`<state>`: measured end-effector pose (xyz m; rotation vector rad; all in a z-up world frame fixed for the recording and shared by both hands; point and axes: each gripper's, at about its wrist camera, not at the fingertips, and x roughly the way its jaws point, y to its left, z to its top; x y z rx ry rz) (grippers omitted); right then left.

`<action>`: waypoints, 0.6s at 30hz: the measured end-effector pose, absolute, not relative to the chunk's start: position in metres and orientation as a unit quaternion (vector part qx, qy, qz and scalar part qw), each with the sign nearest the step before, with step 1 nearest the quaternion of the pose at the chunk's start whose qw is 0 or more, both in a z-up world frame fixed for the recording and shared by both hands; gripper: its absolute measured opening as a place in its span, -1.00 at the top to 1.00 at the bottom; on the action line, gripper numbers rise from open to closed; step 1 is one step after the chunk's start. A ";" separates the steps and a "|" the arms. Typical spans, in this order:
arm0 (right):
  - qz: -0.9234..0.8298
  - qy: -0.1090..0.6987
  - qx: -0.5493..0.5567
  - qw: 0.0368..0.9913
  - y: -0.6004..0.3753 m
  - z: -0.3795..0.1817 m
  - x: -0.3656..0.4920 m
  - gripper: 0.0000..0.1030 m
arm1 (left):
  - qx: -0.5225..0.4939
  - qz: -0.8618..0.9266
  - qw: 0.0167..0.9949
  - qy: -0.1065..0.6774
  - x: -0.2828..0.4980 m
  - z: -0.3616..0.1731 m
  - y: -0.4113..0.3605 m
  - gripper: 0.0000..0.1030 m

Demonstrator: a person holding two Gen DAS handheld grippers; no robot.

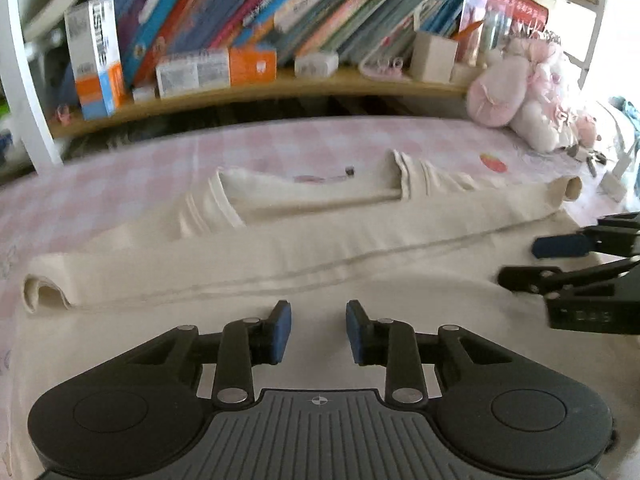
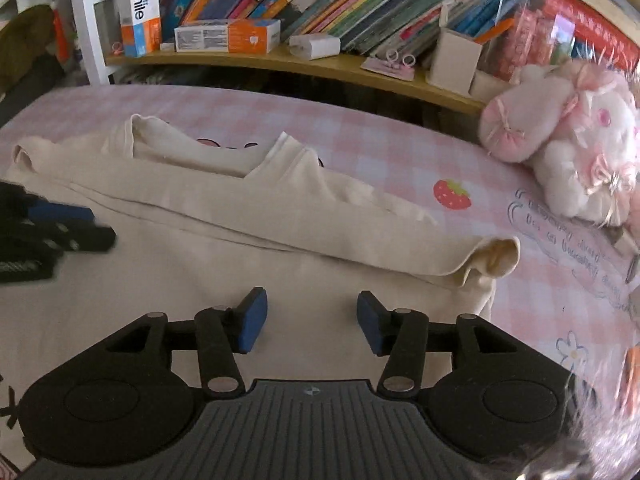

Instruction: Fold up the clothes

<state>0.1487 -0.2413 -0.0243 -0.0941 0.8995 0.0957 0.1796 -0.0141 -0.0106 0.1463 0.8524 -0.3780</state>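
Lying across a bed covered in a pink checked sheet (image 2: 360, 128), the cream garment (image 1: 320, 240) is spread flat with both sleeves folded across its body, one cuff (image 1: 40, 292) pointing to the left side and the other cuff (image 2: 496, 258) to the right. Its neckline faces the far edge of the bed, toward a wooden shelf (image 2: 280, 64) crowded with leaning books and small boxes.

Over the near part of the cloth, the left gripper (image 1: 319, 330) hangs with its blue pads parted and nothing between them; only bare fabric shows in the gap. To its right, the right gripper (image 2: 312, 322) is likewise released, its pads standing somewhat wider apart, empty, above the garment's lower right portion, near the right cuff. Each gripper shows at the edge of the other's view, blurred.

A pink and white plush toy (image 2: 568, 140) rests at the far right of the bed, well apart from the garment. A strawberry print (image 2: 452, 195) on the sheet sits just beside the folded right sleeve.
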 end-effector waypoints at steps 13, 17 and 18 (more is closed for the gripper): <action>0.056 0.451 -0.036 0.890 -0.244 -0.027 0.150 -0.14 | -0.027 -0.086 0.899 0.429 0.327 0.019 0.007 0.38; 0.056 0.452 -0.031 0.890 -0.246 -0.027 0.149 -0.17 | -0.050 -0.102 0.915 0.387 0.309 0.044 0.037 0.37; 0.056 0.453 -0.030 0.889 -0.246 -0.027 0.149 -0.17 | -0.039 -0.119 0.913 0.388 0.295 0.043 0.039 0.36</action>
